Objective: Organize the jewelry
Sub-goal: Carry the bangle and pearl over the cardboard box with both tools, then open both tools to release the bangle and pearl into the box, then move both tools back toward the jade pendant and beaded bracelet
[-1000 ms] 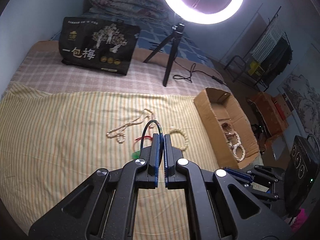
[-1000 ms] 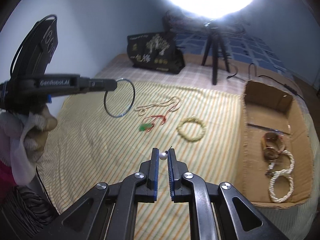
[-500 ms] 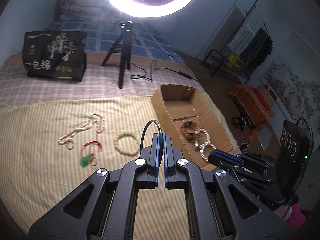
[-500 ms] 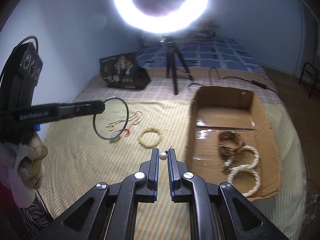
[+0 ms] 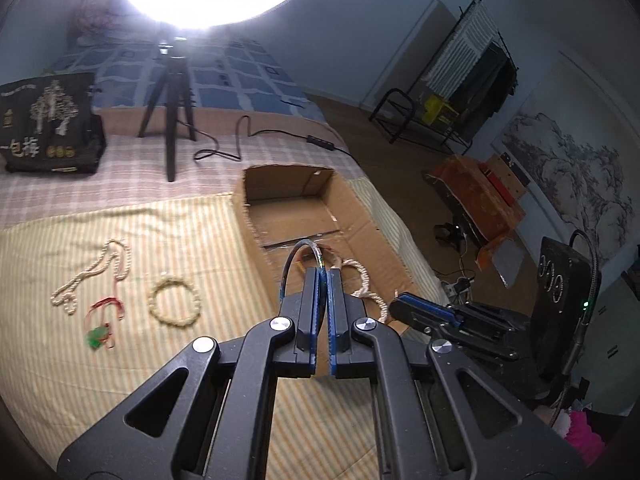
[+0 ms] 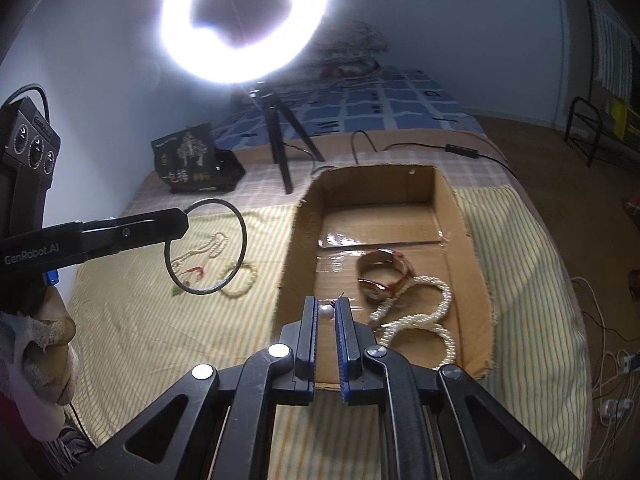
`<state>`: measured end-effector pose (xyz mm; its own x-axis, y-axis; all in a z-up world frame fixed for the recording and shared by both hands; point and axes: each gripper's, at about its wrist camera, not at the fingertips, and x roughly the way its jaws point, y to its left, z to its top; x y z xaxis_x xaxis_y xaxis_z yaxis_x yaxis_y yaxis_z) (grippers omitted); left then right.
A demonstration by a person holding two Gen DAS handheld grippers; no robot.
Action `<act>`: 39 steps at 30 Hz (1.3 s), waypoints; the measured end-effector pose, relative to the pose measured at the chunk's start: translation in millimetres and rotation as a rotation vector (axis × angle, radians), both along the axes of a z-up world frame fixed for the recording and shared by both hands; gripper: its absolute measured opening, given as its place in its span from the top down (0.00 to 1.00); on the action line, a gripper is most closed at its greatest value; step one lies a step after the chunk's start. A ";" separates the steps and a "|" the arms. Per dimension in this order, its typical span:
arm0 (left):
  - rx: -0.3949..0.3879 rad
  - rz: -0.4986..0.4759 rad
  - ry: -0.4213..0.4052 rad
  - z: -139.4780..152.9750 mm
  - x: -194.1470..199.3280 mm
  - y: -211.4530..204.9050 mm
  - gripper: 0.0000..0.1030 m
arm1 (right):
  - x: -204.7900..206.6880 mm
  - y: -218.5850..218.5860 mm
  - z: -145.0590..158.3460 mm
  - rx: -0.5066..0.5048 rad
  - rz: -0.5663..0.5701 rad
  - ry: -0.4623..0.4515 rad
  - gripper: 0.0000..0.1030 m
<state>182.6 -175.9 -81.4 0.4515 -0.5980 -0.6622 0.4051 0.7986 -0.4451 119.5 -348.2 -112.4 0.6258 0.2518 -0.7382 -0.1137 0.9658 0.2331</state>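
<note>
My left gripper (image 5: 323,276) is shut on a thin dark bangle (image 5: 289,268), held in the air at the left wall of the cardboard box (image 5: 256,236); the right wrist view shows the bangle (image 6: 243,236) hanging from it. My right gripper (image 6: 326,307) is shut on a small pearl earring (image 6: 325,313) over the box's near left corner (image 6: 292,248). Inside the box lie a brown watch (image 6: 380,270) and white pearl bracelets (image 6: 424,312). On the striped cloth lie a pearl necklace (image 5: 96,270), a red-cord green pendant (image 5: 100,322) and a pale bead bracelet (image 5: 174,304).
A ring light on a tripod (image 5: 172,92) stands behind the cloth, its cable (image 5: 240,148) running right. A black bag (image 5: 48,124) sits at the back left. The bed edge drops to the floor right of the box.
Both grippers have moved right toward the box with their jewellery still held. The right gripper's pearl is now over the box's near left corner; the bangle is at the box's left wall.
</note>
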 end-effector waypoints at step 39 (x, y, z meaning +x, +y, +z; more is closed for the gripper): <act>0.093 0.021 -0.002 -18.7 12.1 -30.8 0.33 | 8.6 -25.1 4.7 -0.149 -0.114 0.000 0.00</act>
